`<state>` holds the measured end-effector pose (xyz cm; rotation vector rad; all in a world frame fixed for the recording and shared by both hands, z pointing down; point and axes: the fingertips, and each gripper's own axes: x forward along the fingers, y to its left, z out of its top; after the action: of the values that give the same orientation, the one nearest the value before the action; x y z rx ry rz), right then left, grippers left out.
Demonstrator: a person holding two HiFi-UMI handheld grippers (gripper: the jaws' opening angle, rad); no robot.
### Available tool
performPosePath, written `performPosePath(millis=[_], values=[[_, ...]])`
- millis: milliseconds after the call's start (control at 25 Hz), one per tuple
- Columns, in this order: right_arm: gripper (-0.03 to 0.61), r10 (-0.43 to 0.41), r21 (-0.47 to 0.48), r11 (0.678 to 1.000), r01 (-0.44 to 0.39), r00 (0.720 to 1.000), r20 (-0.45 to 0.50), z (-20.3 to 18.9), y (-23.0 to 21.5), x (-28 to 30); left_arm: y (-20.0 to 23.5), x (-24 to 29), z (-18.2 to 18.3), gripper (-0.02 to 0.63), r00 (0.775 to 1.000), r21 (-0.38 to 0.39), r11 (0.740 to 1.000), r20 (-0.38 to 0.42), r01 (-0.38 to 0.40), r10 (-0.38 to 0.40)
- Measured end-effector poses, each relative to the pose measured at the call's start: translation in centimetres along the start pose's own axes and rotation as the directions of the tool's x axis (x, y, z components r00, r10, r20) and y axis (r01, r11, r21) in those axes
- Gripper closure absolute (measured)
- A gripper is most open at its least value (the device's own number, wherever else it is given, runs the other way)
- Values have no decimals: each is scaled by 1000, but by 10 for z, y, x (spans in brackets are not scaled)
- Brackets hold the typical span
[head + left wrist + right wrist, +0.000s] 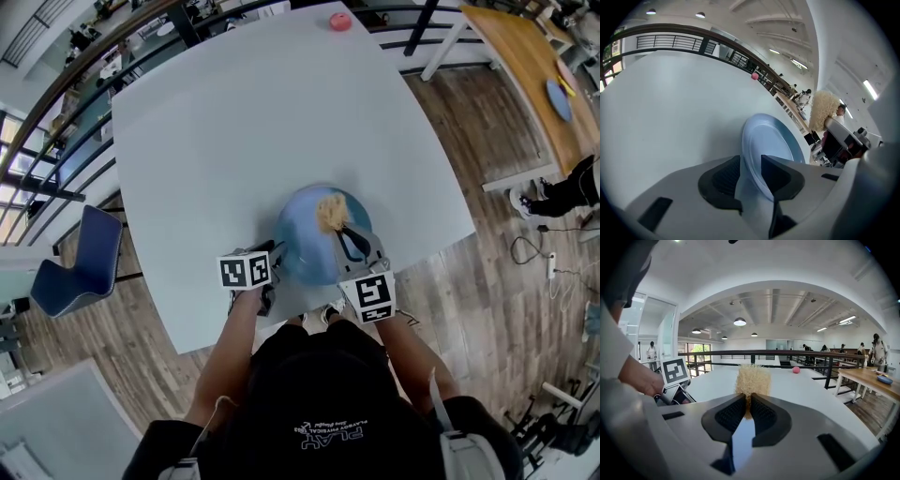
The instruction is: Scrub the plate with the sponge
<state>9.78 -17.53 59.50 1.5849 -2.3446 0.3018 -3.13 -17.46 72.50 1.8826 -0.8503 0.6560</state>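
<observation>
While the right gripper pinches a tan, fibrous sponge that sticks out past its jaw tips, the left gripper stands spread, with the rim of the smooth, pale-blue plate running between its jaws. Only the head view shows the sponge over the plate's far half, just ahead of the right gripper, and a white shirt print reading "PLAY" upside down. Only the left gripper view shows the rim inside those jaws.
</observation>
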Motion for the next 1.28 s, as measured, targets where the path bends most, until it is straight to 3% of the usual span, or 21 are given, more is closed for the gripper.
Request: performPosePath(millis=[520,1040,1280], values=[[534,19,16,1000,-19,1000,-9,-3,-6,5,-3,19,-9,479,998,-96,995,-58,20,-26],[534,32,26,999,-31,999,-9,-3,-10,8,5,23,-12,558,997,-144,989,-75,-43,32],[534,42,26,999,-42,999,-12,-5,-5,9,6,22,-13,563,997,-171,984,-74,-45,33]])
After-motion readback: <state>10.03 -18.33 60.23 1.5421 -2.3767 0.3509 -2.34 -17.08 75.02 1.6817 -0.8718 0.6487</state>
